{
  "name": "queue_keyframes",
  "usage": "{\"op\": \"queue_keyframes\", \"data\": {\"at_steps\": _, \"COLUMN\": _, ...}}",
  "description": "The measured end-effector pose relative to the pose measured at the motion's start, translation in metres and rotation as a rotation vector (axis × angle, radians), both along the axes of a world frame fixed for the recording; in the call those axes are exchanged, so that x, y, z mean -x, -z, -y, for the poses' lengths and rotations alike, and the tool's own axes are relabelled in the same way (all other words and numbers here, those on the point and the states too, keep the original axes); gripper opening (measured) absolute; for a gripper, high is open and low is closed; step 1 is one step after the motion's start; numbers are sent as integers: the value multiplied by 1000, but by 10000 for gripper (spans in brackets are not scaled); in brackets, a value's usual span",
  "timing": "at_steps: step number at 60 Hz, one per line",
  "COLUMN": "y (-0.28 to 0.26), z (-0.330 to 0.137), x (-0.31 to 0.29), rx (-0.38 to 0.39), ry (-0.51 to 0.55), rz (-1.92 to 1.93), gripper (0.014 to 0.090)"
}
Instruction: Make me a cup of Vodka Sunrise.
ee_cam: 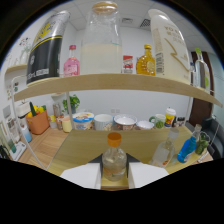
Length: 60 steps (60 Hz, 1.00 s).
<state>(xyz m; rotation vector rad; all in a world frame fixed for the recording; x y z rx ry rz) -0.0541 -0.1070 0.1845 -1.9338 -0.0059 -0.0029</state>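
Nearest, pale fingers point(114, 175) clenched on a small clear glass bottle with an orange cap point(114, 157), upright just above the light wooden surface point(85, 145). Beyond, a row of round white bowls point(103, 121), a blue bottle point(187, 149) off right. Above, a wooden shelf point(115, 82) carrying a large milky glass jar point(101, 42).

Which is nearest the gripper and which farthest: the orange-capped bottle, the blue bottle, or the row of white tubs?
1. Orange-capped bottle: between the gripper fingers.
2. Blue bottle: off to the right, farther along the table.
3. White tubs: in a row at the table's far edge, under the shelf.
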Motion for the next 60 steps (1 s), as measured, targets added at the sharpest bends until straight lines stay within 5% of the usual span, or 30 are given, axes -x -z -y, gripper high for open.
{"op": "queue_keyframes", "data": {"at_steps": 28, "y": -43, "z": 64, "x": 7, "rx": -91, "ry": -23, "rz": -62, "gripper": 354}}
{"op": "queue_keyframes", "data": {"at_steps": 60, "y": 127, "z": 85, "x": 2, "rx": 99, "ry": 48, "rz": -92, "gripper": 352}}
